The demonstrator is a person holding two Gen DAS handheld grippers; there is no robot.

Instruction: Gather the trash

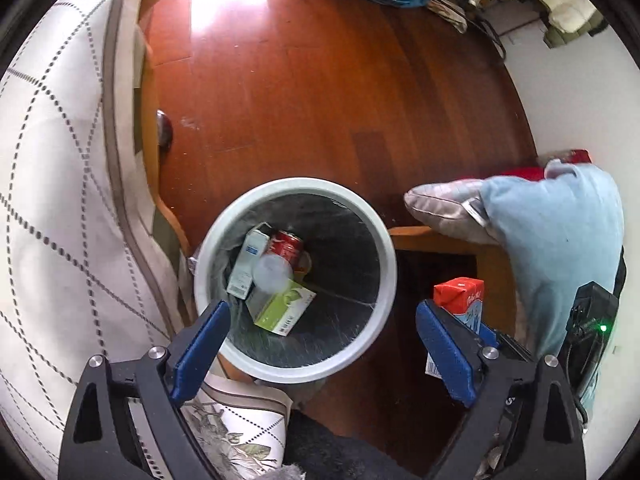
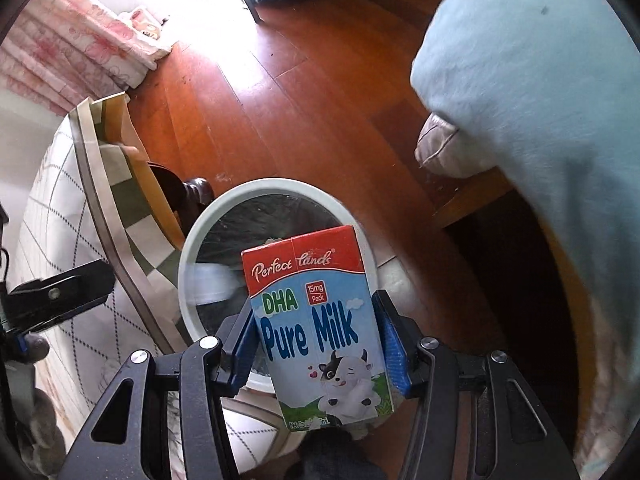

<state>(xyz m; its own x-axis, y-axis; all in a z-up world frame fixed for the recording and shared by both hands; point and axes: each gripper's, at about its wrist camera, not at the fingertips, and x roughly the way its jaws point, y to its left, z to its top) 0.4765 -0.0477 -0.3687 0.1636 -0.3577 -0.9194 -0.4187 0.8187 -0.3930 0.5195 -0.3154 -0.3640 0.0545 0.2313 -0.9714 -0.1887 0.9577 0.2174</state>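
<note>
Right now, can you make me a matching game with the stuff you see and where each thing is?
Things:
1. milk carton
2. red can
3. green box
4. grey cushion

Places:
A. lying in the bin, nearest the left gripper
B. on the wooden ledge beside the bin
C. clamped in the right gripper, above the bin
D. in the bin, next to a white carton

Pairs: 1-C, 2-D, 3-A, 4-B
</note>
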